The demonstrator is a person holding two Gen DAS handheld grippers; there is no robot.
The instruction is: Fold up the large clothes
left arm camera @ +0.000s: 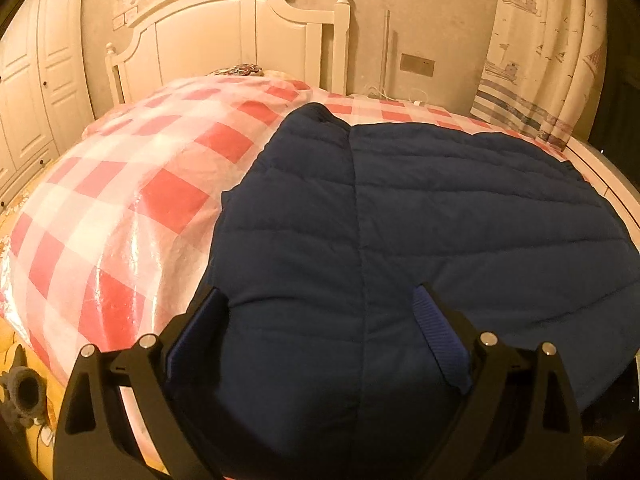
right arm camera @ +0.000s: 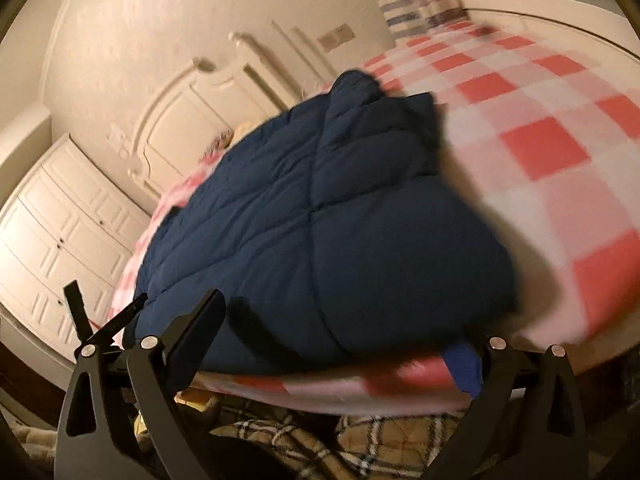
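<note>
A navy quilted puffer jacket (left arm camera: pixel 420 216) lies spread on the bed, over a pink-and-white checked cover (left arm camera: pixel 132 200). My left gripper (left arm camera: pixel 320 320) is open, its fingers wide apart above the jacket's near edge, with nothing between the pads. In the right wrist view the jacket (right arm camera: pixel 320 216) lies folded in a thick bundle near the bed's edge. My right gripper (right arm camera: pixel 340 344) is open, just in front of the jacket's near edge. That view is blurred by motion. My left gripper's fingers (right arm camera: pixel 80 312) show at the far left of it.
A white headboard (left arm camera: pixel 224 28) stands at the far end of the bed. White wardrobe doors (left arm camera: pixel 36 80) are at the left and a curtain (left arm camera: pixel 536 52) at the right. A plaid blanket (right arm camera: pixel 320 448) lies below the bed's edge. The checked cover (right arm camera: pixel 560 152) extends right.
</note>
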